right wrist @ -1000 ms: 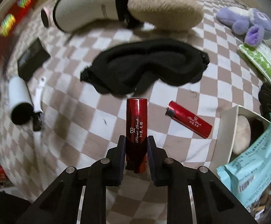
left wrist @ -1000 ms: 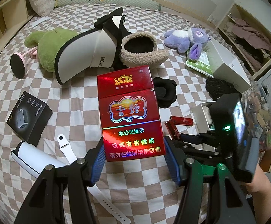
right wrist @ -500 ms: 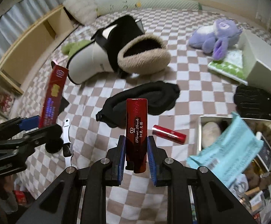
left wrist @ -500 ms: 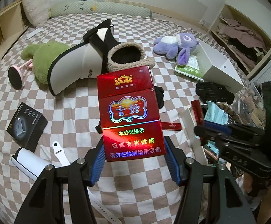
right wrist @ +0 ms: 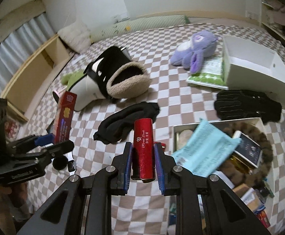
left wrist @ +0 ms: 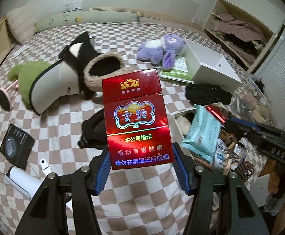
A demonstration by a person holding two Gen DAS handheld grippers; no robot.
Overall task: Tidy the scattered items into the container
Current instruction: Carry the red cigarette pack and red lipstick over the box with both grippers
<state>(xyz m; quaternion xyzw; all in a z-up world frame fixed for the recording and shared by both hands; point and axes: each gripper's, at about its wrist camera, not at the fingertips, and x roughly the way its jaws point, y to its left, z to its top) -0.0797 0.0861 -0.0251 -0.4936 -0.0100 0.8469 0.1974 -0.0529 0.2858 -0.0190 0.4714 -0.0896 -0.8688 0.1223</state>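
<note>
The left gripper (left wrist: 140,168) clamped a red cigarette pack (left wrist: 136,117) upright above the checkered bed (left wrist: 64,101) while the right gripper (right wrist: 143,162), fingers narrowed, gripped a red lighter (right wrist: 144,146) near the crammed white container (right wrist: 217,123), its contents partly hidden by a teal packet (right wrist: 205,148).

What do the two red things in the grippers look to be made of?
Cigarette pack in the left gripper: likely glossy foil-printed card, with an iridescent sheen and sharp folded edges. Lighter in the right gripper: rigid, probably metal or coated plastic, matte red with a fine sparkle and engraved-looking script.
</note>
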